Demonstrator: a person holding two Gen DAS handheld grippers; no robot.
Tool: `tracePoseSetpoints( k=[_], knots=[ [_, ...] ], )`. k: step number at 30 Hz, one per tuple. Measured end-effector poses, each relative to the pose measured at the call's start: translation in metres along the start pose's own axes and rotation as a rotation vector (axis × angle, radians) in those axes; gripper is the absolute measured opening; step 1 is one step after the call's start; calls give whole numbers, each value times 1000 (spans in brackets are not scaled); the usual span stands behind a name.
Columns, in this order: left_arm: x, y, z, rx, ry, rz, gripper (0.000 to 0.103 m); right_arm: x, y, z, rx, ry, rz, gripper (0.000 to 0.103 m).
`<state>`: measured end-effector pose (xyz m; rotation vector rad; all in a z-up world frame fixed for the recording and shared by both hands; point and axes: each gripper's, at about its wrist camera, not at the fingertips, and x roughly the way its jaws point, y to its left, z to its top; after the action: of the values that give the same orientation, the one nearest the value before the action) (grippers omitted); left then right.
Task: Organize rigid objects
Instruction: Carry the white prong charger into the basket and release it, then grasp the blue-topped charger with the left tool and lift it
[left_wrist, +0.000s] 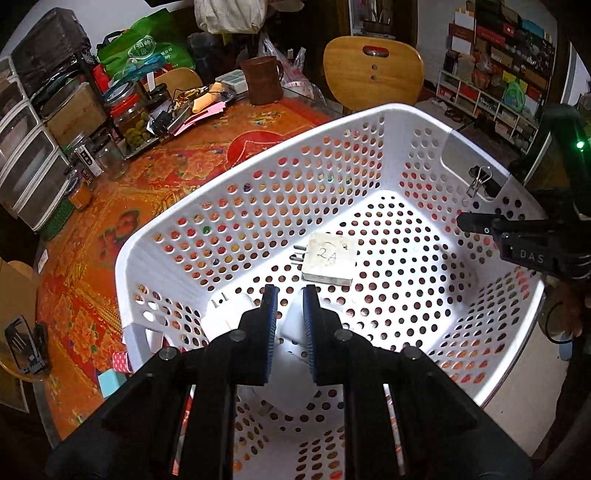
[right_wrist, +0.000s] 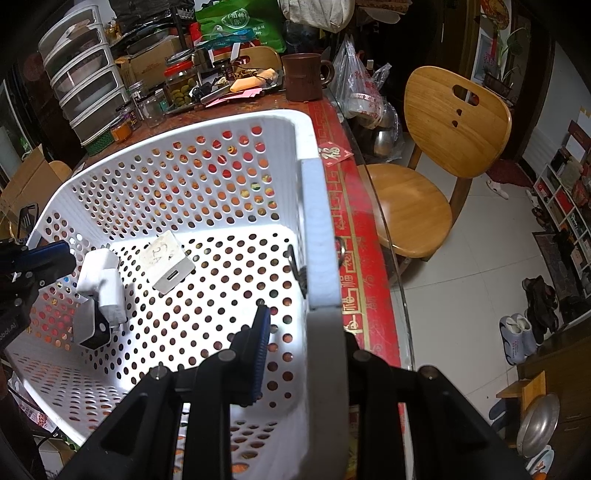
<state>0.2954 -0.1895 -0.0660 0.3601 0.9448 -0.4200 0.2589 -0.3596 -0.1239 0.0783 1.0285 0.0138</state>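
A white perforated basket (left_wrist: 258, 173) stands on the table. In it lie a square white charger marked "2A" (left_wrist: 330, 263) and other white chargers (left_wrist: 225, 314); they also show in the right wrist view (right_wrist: 168, 264) (right_wrist: 99, 280). My left gripper (left_wrist: 290, 314) hangs over the basket's near side, its jaws slightly apart around a white charger below; whether they touch it I cannot tell. My right gripper (right_wrist: 295, 354) is shut on the basket's right wall (right_wrist: 317, 236), one finger (right_wrist: 258, 347) inside. A binder clip (left_wrist: 478, 179) is clipped to that wall.
The table (left_wrist: 110, 229) has an orange-red floral cloth. Jars (left_wrist: 133, 118), a brown mug (left_wrist: 264, 79), drawers (left_wrist: 26, 147) and bags crowd its far side. A wooden chair (right_wrist: 436, 147) stands beside the table's edge. A small teal box (left_wrist: 110, 382) sits beside the basket.
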Motion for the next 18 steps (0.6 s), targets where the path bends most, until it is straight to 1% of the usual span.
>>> tracePoseSetpoints(
  k=[2,3,4,5,6,7,9,10,11,13,15,18],
  knots=[
    [-8,10,-5,-21,-31,-14,17,0,0,0,0,0,2,25],
    [-13,14,-6,-28,-45,-16,31,0,0,0,-1,0,1,25],
    [-24,21,-10,-42,-86,0,55,0,0,0,-1,0,1,25],
    [-34,30,-15,-55,-127,33,68,0,0,0,-1,0,1,25],
    [-42,36,-17,-67,-153,61,86,0,0,1,-1,0,1,25],
    [-54,47,-23,-86,-194,102,95,0,0,1,0,1,1,25],
    [-81,79,-40,-140,-264,187,102,0,0,1,-1,0,0,25],
    [-87,89,-46,-159,-267,217,103,0,1,1,0,0,1,25],
    [-93,109,-57,-195,-249,270,102,0,1,1,-1,0,0,25],
    [-92,140,-77,-263,-205,315,102,0,1,1,0,-1,-1,25],
    [-79,174,-102,-359,-147,313,102,0,1,1,-1,0,-1,25],
    [-38,216,-146,-517,-46,244,102,-1,1,1,-1,-3,1,25]
  ],
)
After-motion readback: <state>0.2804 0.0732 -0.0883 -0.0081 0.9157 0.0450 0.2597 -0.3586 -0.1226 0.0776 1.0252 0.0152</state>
